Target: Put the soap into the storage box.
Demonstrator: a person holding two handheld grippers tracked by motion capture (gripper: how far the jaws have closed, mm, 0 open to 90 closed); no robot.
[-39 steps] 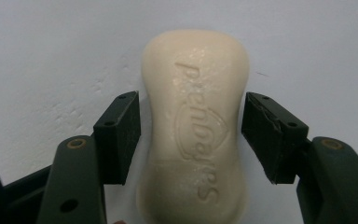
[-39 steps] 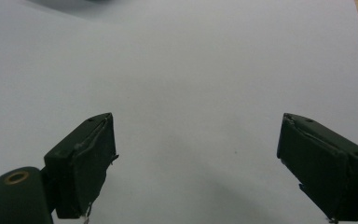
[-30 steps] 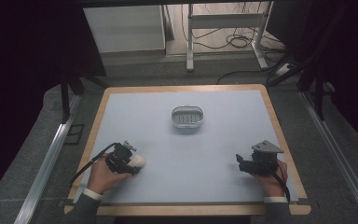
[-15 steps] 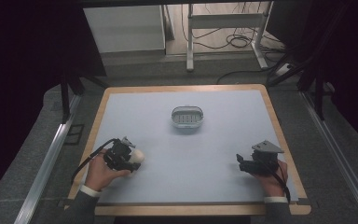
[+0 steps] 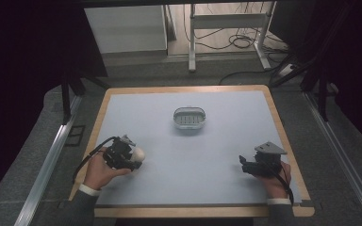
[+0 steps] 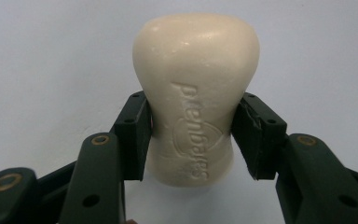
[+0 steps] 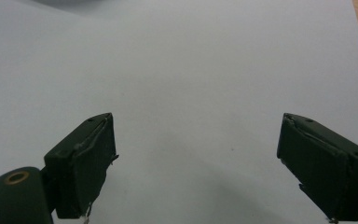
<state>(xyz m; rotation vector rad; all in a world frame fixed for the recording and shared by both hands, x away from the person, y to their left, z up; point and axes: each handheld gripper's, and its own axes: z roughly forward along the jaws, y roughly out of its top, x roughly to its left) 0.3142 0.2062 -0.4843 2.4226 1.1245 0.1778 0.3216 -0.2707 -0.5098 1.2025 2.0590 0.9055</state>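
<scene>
Pale grey-blue matting covers a square table (image 5: 188, 155) edged with a light wooden rim, seen from above on the person's side. Near the middle of the table, toward its far half, sits a small oval soap dish (image 5: 189, 118), pale grey, with a slotted floor; nothing can be made out lying in it. Well apart from the dish, at the near left of the table, the left gripper (image 5: 131, 157) is held in a hand whose white cuff and grey sleeve enter from the bottom edge, a black cable looping off behind it. Its two black jaws are clamped on a cream bar of soap (image 6: 193, 98), one pad pressing each side of the bar's narrowed waist; the bar's rounded end sticks out beyond the pads, and raised lettering runs along its upper face. In the high view the soap shows as a pale lump at the gripper's tip, low over the mat. At the near right, the right gripper (image 5: 243, 165) rests in the other hand, a grey three-cornered plate on top; in its own view the jaws stand wide apart over bare mat, with nothing between them. Beyond the table lies dark grey carpet, metal rails run along both sides, and at the back stand a white cabinet, a pale metal frame and loose cables on the floor.
</scene>
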